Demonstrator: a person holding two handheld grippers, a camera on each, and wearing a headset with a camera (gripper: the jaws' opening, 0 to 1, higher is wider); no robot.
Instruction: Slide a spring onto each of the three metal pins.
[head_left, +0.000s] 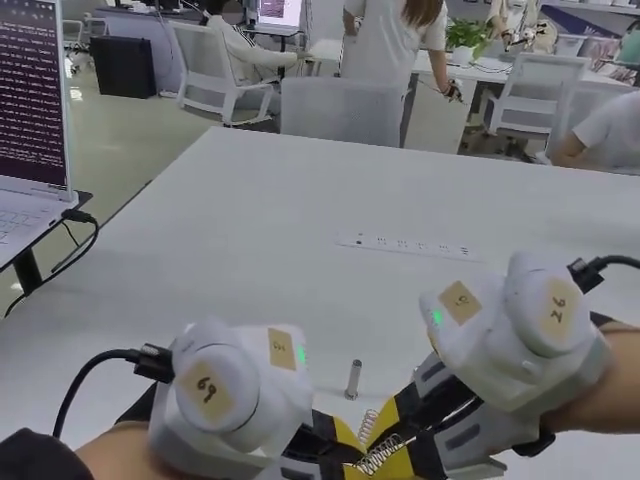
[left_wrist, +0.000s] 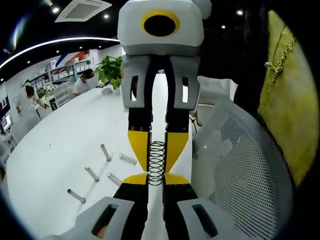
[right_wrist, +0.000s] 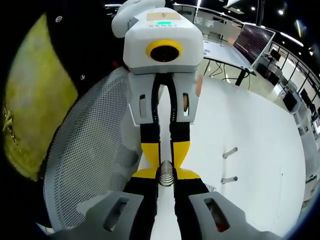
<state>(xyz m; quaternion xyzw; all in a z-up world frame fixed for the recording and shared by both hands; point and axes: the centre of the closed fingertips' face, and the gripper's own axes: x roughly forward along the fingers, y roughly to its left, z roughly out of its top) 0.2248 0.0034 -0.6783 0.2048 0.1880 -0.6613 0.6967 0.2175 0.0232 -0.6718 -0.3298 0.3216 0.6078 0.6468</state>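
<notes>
Bright open office: white workbench, white chairs, laptop at left, potted plant, glossy pale floor.

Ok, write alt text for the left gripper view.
Two claws meet tip to tip, the left claw from below and the right claw from above, both pinching one spring. On the white table beside them sit three metal pins and two loose springs.

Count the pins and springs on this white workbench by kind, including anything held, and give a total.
Silver metal pins: 3
Coiled metal springs: 3
Total: 6
</notes>
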